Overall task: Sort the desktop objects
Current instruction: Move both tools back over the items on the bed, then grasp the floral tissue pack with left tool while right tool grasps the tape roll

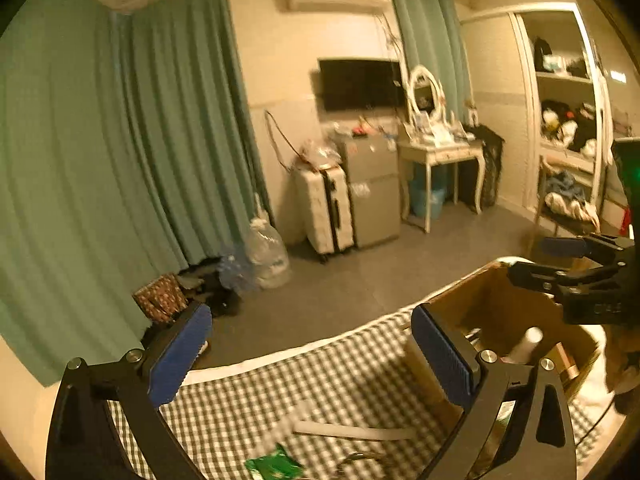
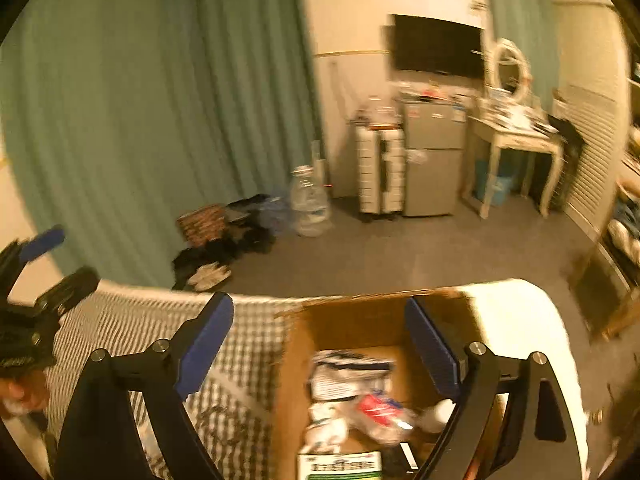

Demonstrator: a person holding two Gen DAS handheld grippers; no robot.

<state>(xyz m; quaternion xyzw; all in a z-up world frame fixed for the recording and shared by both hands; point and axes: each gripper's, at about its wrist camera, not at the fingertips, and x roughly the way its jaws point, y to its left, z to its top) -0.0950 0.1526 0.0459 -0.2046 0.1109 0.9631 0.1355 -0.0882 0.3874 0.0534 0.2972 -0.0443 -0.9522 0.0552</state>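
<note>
My left gripper [image 1: 312, 344] is open and empty above the checked tablecloth [image 1: 320, 384]. A green packet [image 1: 274, 465] and a pale flat strip [image 1: 352, 431] lie on the cloth below it. A brown cardboard box [image 1: 500, 304] stands to its right. My right gripper [image 2: 320, 340] is open and empty, held over the same box [image 2: 352, 324]. Several packets, among them a red and white one [image 2: 376, 408] and a green-labelled one [image 2: 340, 466], lie inside. The right gripper [image 1: 532, 262] shows at the left wrist view's right edge, and the left gripper [image 2: 60, 256] shows at the right wrist view's left edge.
The table edge [image 2: 180, 292] runs just past the box. Beyond it is grey floor with a water jug [image 2: 308, 204], a suitcase [image 2: 380, 168], a small fridge [image 2: 432, 160] and a dressing table [image 2: 516, 140]. Green curtains [image 1: 100, 160] hang at the left.
</note>
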